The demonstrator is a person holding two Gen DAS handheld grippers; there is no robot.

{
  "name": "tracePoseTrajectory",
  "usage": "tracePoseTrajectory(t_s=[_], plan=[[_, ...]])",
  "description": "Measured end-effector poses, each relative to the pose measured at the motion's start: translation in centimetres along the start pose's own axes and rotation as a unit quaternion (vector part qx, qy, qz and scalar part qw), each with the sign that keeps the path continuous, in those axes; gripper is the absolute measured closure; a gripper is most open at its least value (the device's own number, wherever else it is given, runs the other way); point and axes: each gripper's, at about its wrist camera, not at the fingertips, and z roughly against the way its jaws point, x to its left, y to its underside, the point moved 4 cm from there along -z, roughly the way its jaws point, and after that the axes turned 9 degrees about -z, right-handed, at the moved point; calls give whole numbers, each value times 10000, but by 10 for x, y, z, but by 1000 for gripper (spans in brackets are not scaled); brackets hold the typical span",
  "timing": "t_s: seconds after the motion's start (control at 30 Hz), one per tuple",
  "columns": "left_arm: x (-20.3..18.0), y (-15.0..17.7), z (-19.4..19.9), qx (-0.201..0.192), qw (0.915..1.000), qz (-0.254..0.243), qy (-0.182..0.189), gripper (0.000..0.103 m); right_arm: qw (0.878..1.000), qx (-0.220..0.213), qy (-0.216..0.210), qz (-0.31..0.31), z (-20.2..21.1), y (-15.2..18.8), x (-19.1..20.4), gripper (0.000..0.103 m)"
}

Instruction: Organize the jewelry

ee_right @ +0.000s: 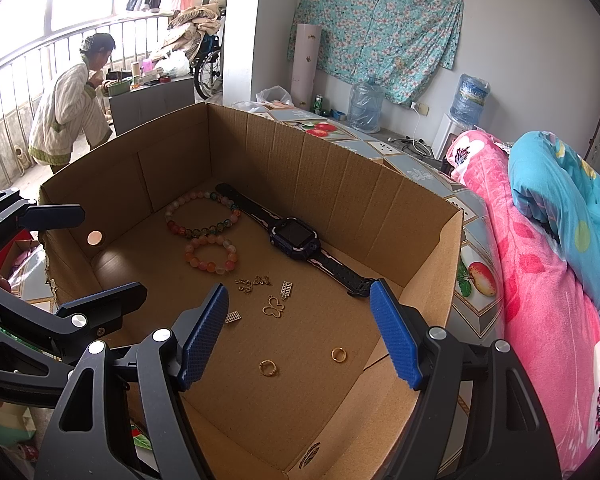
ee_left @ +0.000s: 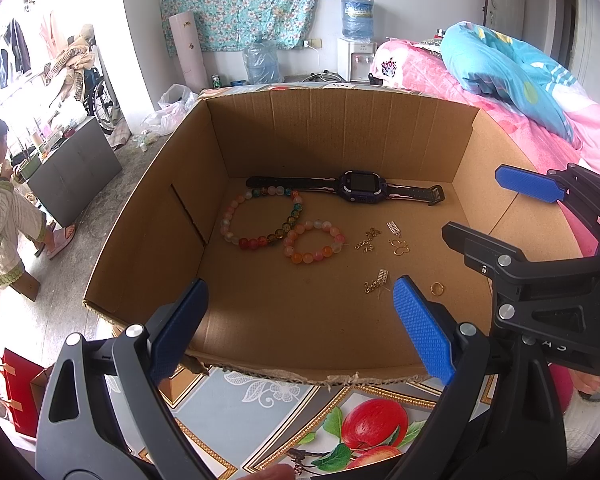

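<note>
- The left gripper (ee_left: 300,326) tilts down over the near wall of the box (ee_left: 340,128), its blue pads (ee_left: 422,330) set wide apart with nothing between them.
- A fingertip (ee_left: 274,472) shows at the bottom edge of the left view, under that gripper.
- In the right view the left gripper (ee_right: 90,256) comes in from the left edge, over the box's left wall, gaping and empty.
- The right gripper (ee_right: 300,330) also angles down into the box from the near right corner; its jaws stand wide and hold nothing.
- In the left view it (ee_left: 472,204) crosses in from the right, above the box floor.
- On the floor, from left: a big bead bracelet (ee_left: 262,216) at the far left, touching the watch (ee_left: 360,188) strap behind it.
- A small bead bracelet (ee_left: 314,242) lies just right of the big one, touching it.
- The watch lies flat along the back wall, strap stretched out.
- Gold charms (ee_left: 366,242) and a butterfly charm (ee_left: 400,246) lie mid-floor, ahead of both grippers and apart from them.
- A small abacus charm (ee_right: 233,317) lies just beside the right gripper's left pad (ee_right: 202,340).
- Another charm (ee_left: 376,282) sits just left of the left gripper's right pad.
- A ring (ee_left: 437,289) shows just right of that pad.
- In the right view two rings (ee_right: 268,367) lie on the floor between the right gripper's pads, lower down and untouched.
</note>
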Motion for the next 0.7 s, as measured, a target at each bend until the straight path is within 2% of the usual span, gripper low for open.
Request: tracePoseTrajectory(t_s=[0.7], plan=[[0, 4, -4, 50, 10000, -17, 16, 13, 10000, -19, -6, -8, 0, -1, 0, 32]])
